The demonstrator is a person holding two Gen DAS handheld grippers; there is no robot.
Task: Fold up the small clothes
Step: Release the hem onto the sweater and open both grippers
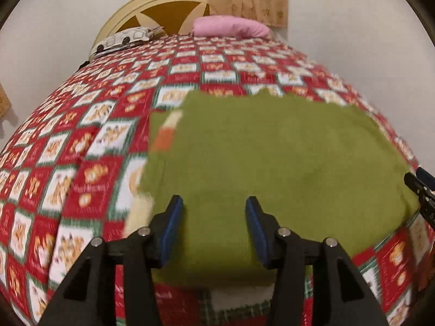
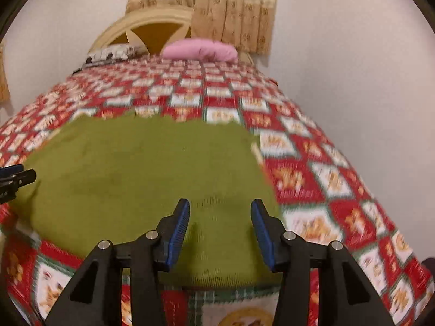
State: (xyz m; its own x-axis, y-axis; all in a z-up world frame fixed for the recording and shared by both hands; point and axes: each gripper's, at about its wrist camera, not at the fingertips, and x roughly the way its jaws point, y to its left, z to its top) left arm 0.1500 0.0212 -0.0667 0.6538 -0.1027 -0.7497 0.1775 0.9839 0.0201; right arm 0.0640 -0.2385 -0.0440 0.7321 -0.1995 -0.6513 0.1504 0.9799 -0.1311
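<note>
An olive-green garment (image 1: pixel 272 157) lies spread flat on the bed, with a cream and orange stripe at its left edge. In the left wrist view my left gripper (image 1: pixel 214 203) hovers open over the garment's near left part, nothing between its blue pads. The right gripper's tip (image 1: pixel 418 187) shows at the frame's right edge. In the right wrist view the same garment (image 2: pixel 141 168) fills the middle, and my right gripper (image 2: pixel 220 206) stands open above its near right part, apart from the cloth. The left gripper's tip (image 2: pixel 16 176) pokes in at the left edge.
A red, white and green patchwork quilt (image 1: pixel 81 168) covers the bed. At the far end lie a pink pillow (image 1: pixel 231 25) and a patterned pillow (image 1: pixel 127 38) against a cream headboard (image 1: pixel 152 2). Beige curtains (image 2: pixel 233 11) hang behind. White walls flank the bed.
</note>
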